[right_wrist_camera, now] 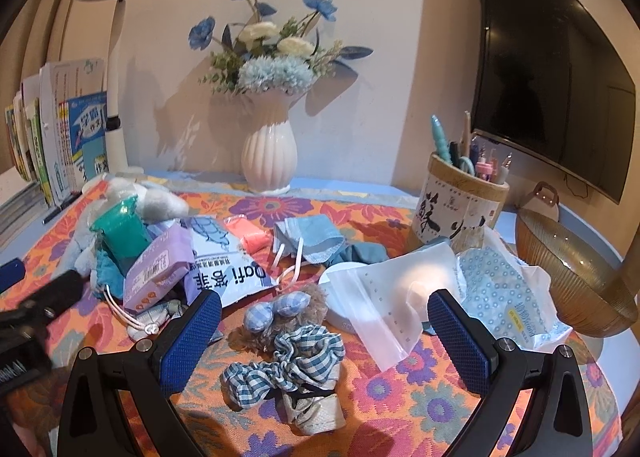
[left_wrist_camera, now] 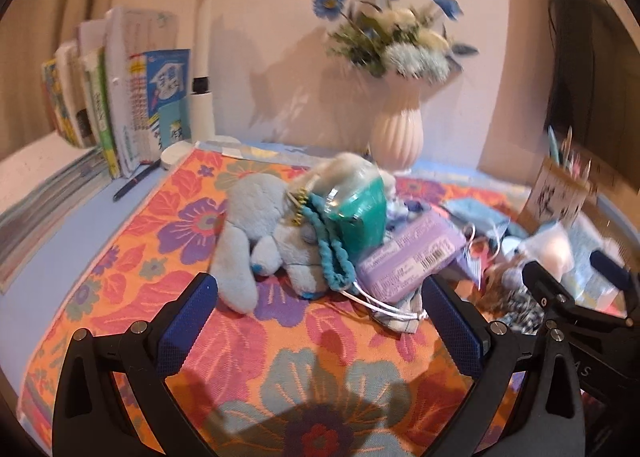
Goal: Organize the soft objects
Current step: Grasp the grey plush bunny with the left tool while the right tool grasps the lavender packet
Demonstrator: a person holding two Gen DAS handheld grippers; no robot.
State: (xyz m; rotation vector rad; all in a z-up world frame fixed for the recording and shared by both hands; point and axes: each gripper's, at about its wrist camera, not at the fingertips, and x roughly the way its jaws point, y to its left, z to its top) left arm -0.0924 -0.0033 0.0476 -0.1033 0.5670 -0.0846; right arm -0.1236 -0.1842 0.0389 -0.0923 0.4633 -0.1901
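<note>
In the left wrist view a light blue plush toy [left_wrist_camera: 264, 241] lies on the flowered cloth [left_wrist_camera: 304, 369], with a teal packet [left_wrist_camera: 356, 213] and a teal knitted cord [left_wrist_camera: 332, 253] on it and a purple pack [left_wrist_camera: 408, 257] beside it. My left gripper [left_wrist_camera: 320, 297] is open just short of the plush, holding nothing. My right gripper [right_wrist_camera: 324, 313] is open over a checked blue scrunchie [right_wrist_camera: 288, 353] and a small plush with blue checked ears [right_wrist_camera: 280, 305]. Beyond lie a clear zip bag [right_wrist_camera: 384, 297], a blue face mask [right_wrist_camera: 312, 233], a coral soft pack [right_wrist_camera: 248, 235] and a blue dotted pack [right_wrist_camera: 504, 293].
A white vase of blue flowers [right_wrist_camera: 270, 153] stands at the back by the wall. Books [left_wrist_camera: 116, 97] and a white lamp [right_wrist_camera: 114, 105] are at the left, a pen holder [right_wrist_camera: 460, 201] and an amber bowl [right_wrist_camera: 572, 273] at the right, below a dark screen [right_wrist_camera: 552, 69].
</note>
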